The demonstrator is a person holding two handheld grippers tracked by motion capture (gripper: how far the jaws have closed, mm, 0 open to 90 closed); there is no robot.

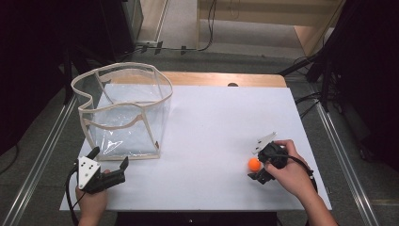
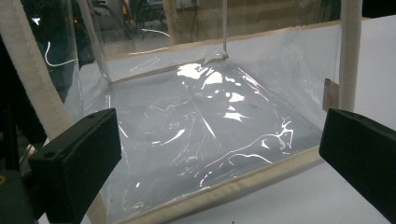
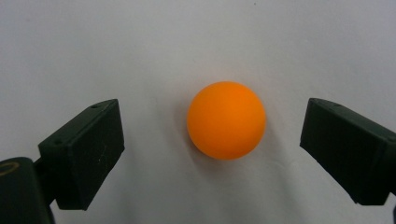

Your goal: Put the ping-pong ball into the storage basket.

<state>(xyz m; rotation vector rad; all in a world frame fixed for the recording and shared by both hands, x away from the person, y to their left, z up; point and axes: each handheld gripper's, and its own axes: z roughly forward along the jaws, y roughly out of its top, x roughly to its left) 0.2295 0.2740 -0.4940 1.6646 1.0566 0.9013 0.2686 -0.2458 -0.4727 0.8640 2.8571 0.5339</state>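
Work in hand: picking up the orange ball [image 3: 226, 120], most likely to drop it into the clear bag [image 1: 124, 110].
Ball, place: on the white surface [image 1: 211, 127] near its front right corner, well apart from the bag; in the high view it lies just left of the right gripper [image 1: 256, 162].
Bag, place: stands upright near the back left corner of the surface, mouth open at the top, cream fabric trim along its edges, clear film walls.
Right gripper: jaws apart, one on each side of the ball with a gap left on both sides; the pads do not touch it. The ball sits roughly midway between them, a little nearer the right jaw in the right gripper view.
Left gripper [image 2: 219, 154]: jaws spread wide, holding nothing, pointed at the bag's near lower wall from just in front of it.
How the ball will handle: probably light, hollow and smooth, so it should roll at any nudge and may squirt out of a lopsided squeeze.
Where to take hold: across its widest part, both pads meeting it level and together, with gentle pressure only.
How the bag will handle: thin film, soft and crinkly, likely to tip or slide if bumped; its rim [image 1: 117, 68] is the stiffest place to steady it.
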